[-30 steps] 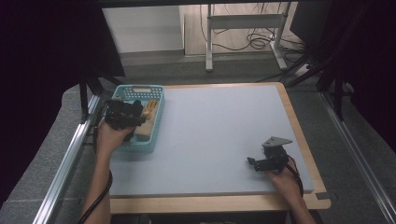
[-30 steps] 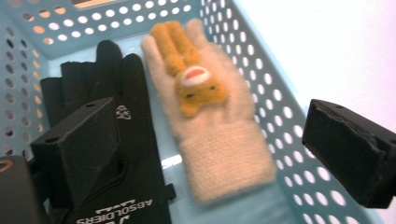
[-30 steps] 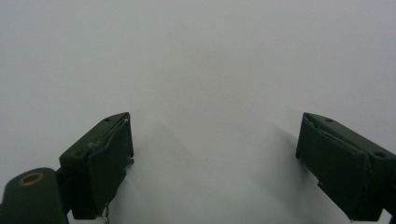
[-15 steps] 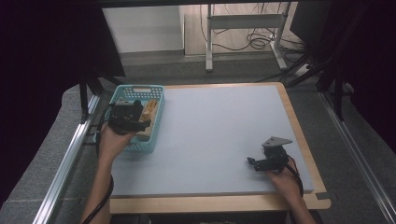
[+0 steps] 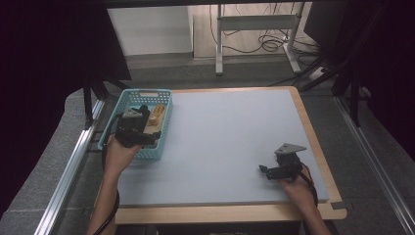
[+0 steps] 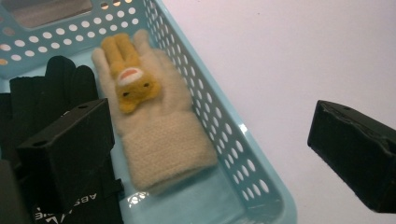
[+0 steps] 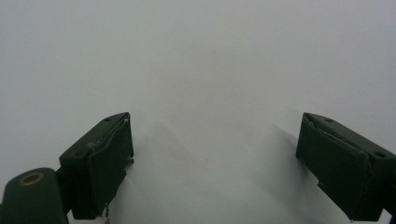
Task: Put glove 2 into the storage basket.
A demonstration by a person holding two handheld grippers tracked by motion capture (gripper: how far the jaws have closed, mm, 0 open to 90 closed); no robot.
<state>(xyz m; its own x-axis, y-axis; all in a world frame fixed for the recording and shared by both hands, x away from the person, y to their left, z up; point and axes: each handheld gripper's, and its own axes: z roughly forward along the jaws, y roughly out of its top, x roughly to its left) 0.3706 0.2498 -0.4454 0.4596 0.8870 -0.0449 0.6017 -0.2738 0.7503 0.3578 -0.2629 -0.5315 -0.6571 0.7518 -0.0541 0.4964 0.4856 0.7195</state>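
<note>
Item 1. Left gripper (image 6: 210, 158): jaws spread wide and holding nothing, one jaw inside the basket, the other outside it over the mat, so that the basket's long side wall passes between them. In the high view the left gripper (image 5: 138, 128) sits over the near half of the basket, carried by the left hand (image 5: 119, 153).

Item 2. Cream knitted glove (image 6: 156, 126): lies flat on the basket floor against the long side wall, cuff toward the camera, fingers pointing away. A yellow rabbit figure (image 6: 128, 77) is fixed to its back. The high view gives the glove (image 5: 155, 117) as a pale strip along the basket's right side; the rabbit cannot be made out there.

Item 3. Black glove (image 6: 56, 88): beside the cream glove, touching it, partly hidden by the inner jaw. White lettering shows on black cloth near the bottom edge, too cropped to read.

Item 4. Basket (image 6: 233, 140): turquoise plastic, perforated walls. The high view places the basket (image 5: 125, 105) at the table's far left corner.

Item 5. Right gripper (image 7: 215, 154): jaws wide apart, nothing between them, bare mat beneath. The high view shows the right gripper (image 5: 280, 169) near the table's front right, well apart from the basket.

Item 6. Mat (image 5: 230, 137): pale grey, covering the wooden table (image 5: 313, 147).
</note>
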